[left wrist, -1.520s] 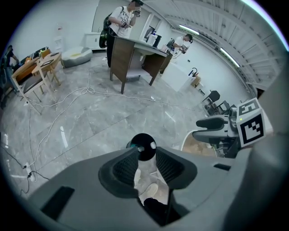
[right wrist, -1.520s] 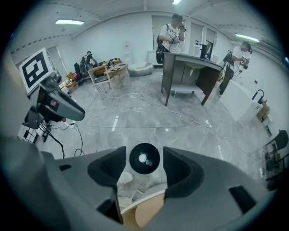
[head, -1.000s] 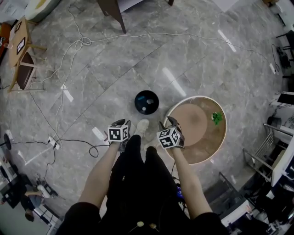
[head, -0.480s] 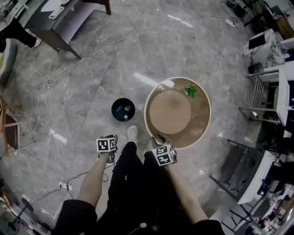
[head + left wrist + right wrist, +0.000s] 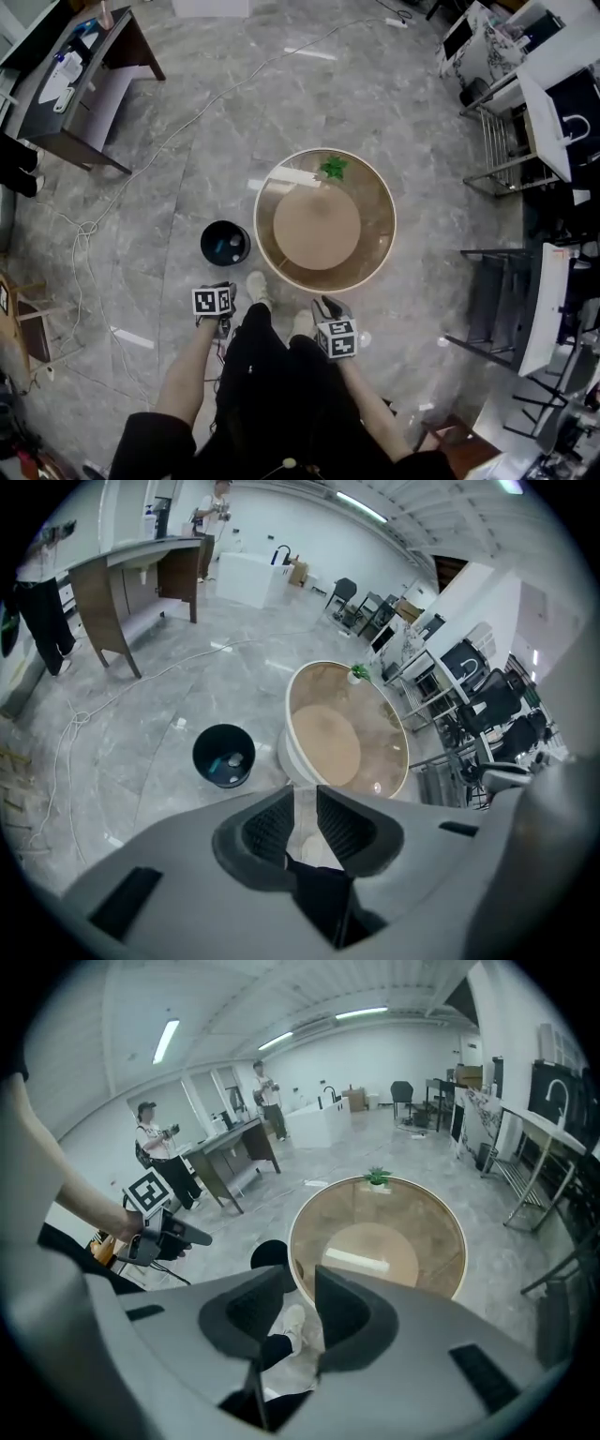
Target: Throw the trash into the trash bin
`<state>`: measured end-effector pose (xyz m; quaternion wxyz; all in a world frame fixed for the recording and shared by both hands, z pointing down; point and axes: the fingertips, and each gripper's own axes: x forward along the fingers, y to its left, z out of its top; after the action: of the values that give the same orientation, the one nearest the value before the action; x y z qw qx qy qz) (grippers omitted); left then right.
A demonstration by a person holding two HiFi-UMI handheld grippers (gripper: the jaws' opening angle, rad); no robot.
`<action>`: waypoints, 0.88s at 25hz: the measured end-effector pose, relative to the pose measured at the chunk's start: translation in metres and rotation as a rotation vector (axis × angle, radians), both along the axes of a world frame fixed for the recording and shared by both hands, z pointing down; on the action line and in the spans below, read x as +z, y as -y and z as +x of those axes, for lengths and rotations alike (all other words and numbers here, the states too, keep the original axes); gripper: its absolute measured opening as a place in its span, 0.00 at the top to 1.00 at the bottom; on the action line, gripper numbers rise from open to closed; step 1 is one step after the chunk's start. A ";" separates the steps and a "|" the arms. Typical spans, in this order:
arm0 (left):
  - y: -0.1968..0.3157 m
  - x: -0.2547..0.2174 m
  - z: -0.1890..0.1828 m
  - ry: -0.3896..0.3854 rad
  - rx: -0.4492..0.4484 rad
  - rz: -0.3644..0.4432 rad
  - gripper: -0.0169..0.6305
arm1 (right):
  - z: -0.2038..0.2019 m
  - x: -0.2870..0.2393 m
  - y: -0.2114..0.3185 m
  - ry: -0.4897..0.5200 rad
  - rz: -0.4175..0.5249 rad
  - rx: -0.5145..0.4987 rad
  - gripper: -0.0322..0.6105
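Note:
The black trash bin (image 5: 225, 244) stands on the floor just left of a round glass table (image 5: 373, 211), with a few small scraps lying in it (image 5: 224, 755). A small green plant-like thing (image 5: 333, 168) sits at the table's far edge. My left gripper (image 5: 228, 291) hangs near the bin, above the floor beside my shoe. My right gripper (image 5: 324, 306) is by the table's near rim. Both pairs of jaws are closing and still show a narrow gap with nothing between them, in the left gripper view (image 5: 303, 810) and the right gripper view (image 5: 304, 1299).
A dark desk (image 5: 84, 84) stands at the upper left, and cables (image 5: 141, 169) trail over the grey stone floor. Metal racks and chairs (image 5: 511, 150) crowd the right side. Two people (image 5: 155, 1143) stand far off by the desks.
The head view has swung round, so the table now lies straight ahead and the bin sits left of it. Both grippers stay low by my legs, the right one now nearer me.

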<state>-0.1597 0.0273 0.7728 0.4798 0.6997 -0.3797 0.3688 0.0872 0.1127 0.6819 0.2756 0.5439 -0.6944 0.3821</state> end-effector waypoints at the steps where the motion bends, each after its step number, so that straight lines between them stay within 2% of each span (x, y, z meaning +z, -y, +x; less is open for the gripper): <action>1: -0.004 -0.004 0.011 -0.002 0.005 0.012 0.86 | 0.006 -0.003 -0.008 0.014 0.013 0.002 0.78; 4: -0.019 -0.020 0.042 -0.022 0.004 0.050 0.86 | 0.022 -0.022 -0.030 0.065 0.072 0.002 0.79; 6: -0.026 -0.038 0.063 -0.060 -0.014 0.105 0.86 | 0.034 -0.042 -0.040 0.086 0.144 0.015 0.82; 9: -0.033 -0.077 0.099 -0.148 -0.031 0.241 0.90 | 0.056 -0.081 -0.046 0.115 0.278 0.054 0.94; 14: -0.030 -0.169 0.139 -0.281 -0.040 0.509 0.95 | 0.083 -0.154 -0.038 0.180 0.507 0.167 0.94; 18: -0.033 -0.254 0.163 -0.352 0.057 0.734 0.96 | 0.091 -0.217 -0.030 0.191 0.672 0.170 0.95; 22: -0.040 -0.336 0.175 -0.375 0.179 0.952 0.96 | 0.085 -0.279 -0.028 0.185 0.802 0.141 0.95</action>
<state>0.0154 0.0674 0.4368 0.1346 0.9242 -0.3518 0.0630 0.1721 0.1410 0.4029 -0.0483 0.6177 -0.7711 0.1468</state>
